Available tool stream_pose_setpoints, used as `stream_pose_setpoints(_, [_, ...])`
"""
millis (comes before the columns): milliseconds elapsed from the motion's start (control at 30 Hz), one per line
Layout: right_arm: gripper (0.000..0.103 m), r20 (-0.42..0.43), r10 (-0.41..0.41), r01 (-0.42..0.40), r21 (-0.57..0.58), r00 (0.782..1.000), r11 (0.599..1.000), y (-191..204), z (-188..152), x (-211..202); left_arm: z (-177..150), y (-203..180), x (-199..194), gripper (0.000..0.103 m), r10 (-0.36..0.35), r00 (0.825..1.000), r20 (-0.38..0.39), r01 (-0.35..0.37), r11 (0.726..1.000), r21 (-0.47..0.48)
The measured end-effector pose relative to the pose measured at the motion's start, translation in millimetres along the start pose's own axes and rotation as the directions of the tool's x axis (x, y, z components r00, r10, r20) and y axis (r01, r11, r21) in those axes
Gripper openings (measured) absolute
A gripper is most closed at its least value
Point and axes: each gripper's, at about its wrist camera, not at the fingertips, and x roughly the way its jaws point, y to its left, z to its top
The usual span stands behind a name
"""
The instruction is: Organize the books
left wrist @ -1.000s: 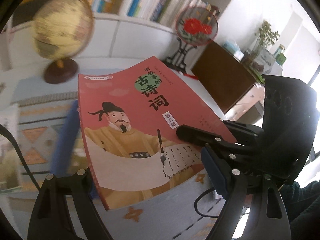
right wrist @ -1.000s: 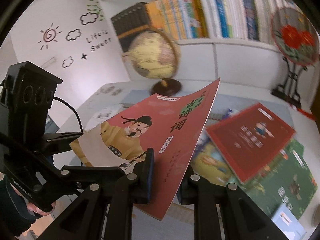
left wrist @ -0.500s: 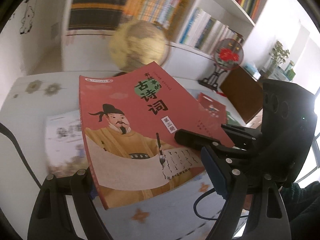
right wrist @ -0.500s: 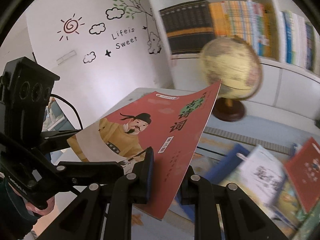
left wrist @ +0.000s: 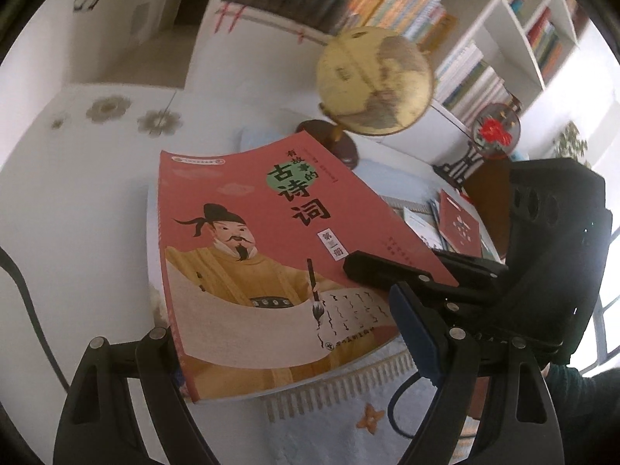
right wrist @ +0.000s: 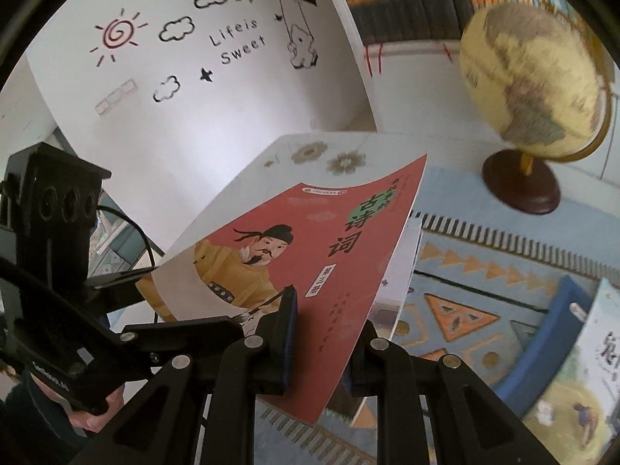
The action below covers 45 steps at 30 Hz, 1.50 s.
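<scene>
Your right gripper (right wrist: 321,333) is clamped on the red poetry book (left wrist: 271,263) by one edge only — it may sag or slip. Your left gripper (left wrist: 286,352) is released around the book, and the globe (right wrist: 534,81) stands near — a wide swing could hit it.

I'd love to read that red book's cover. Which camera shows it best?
The left wrist view: the red book faces it, whole cover and title readable. In the right wrist view the red book is slanted, its title squeezed, with the right gripper clamping it.
</scene>
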Motion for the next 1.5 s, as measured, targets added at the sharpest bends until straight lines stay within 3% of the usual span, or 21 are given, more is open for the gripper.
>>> stream_pose_setpoints(267, [0.019, -0.075, 0.005, -0.003, 0.032, 0.997, 0.999, -12.7, 1.0, 47.1, -6.5, 35.1, 26.5, 0.083, -0.027, 0.999, -0.043, 0.025, 0.997, -0.067])
stream_pose_setpoints(600, [0.019, -0.123, 0.015, -0.002, 0.098, 0.992, 0.995, -27.8, -16.3, 63.5, -34.9, 49.6, 31.3, 0.083, -0.024, 0.994, -0.108, 0.01, 0.992, -0.128])
stream_pose_setpoints(867, [0.02, -0.18, 0.03, -0.006, 0.135, 0.983, 0.991, -28.3, -37.2, 78.9, -44.2, 83.2, 22.4, 0.083, -0.043, 0.997, -0.069, 0.024, 0.968, -0.249])
stream_pose_setpoints(1367, [0.021, -0.172, 0.049, -0.018, 0.175, 0.984, 0.984, -25.1, -45.9, 77.7, -41.6, 80.1, 26.7, 0.083, -0.017, 0.996, -0.086, -0.001, 0.979, -0.203])
stream_pose_setpoints(1500, [0.033, -0.197, 0.062, -0.021, 0.208, 0.978, 0.978, -32.1, -45.4, 74.4, -42.8, 76.1, 22.8, 0.083, 0.004, 0.995, -0.095, -0.021, 0.984, -0.177])
